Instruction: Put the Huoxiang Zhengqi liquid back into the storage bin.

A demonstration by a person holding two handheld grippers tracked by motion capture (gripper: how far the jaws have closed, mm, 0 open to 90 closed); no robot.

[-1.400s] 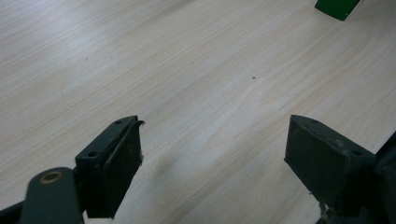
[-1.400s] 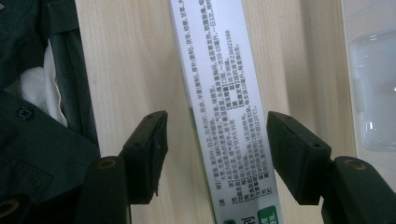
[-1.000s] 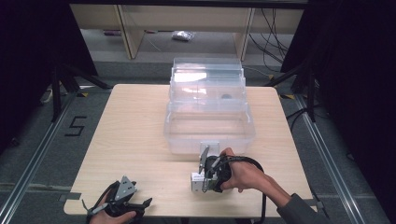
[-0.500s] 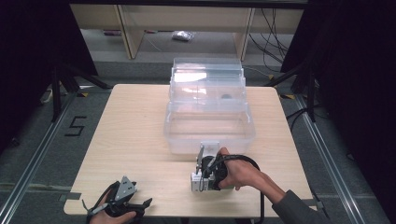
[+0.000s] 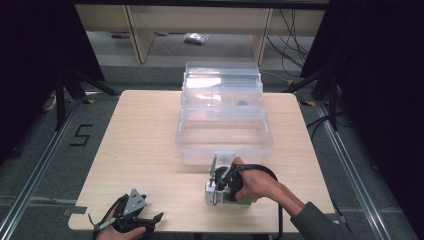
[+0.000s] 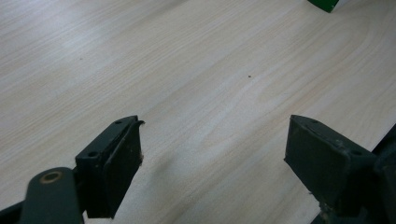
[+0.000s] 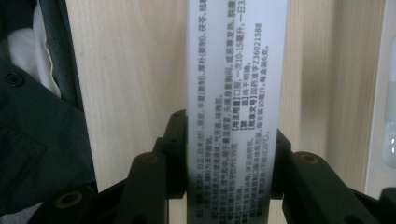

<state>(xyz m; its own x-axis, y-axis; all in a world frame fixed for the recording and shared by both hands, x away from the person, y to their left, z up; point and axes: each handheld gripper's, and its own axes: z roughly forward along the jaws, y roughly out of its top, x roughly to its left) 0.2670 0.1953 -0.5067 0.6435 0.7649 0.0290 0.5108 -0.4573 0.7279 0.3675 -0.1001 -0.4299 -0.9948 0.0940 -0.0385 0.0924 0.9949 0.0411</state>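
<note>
the right gripper (image 5: 216, 192) pinches a white box (image 7: 232, 93) with tiny black words between its two jaws. the box sticks out past the jaws, over the table (image 5: 135, 145). a clear plastic bin (image 5: 225, 135) sits just beyond it. the left gripper (image 6: 212, 163) is spread wide, with bare table between its jaws.

— What sort of place is this?

— A lab or recording room. A pale wooden table (image 5: 130, 150) stands on grey floor with metal rails (image 5: 30, 185) running along both sides.

— Anything else?

— A "5" marked on the floor (image 5: 80, 135), black curtains (image 5: 380, 65) at the sides, loose cables (image 5: 295, 25), and bare wooden shelving (image 5: 135, 25) behind.
</note>
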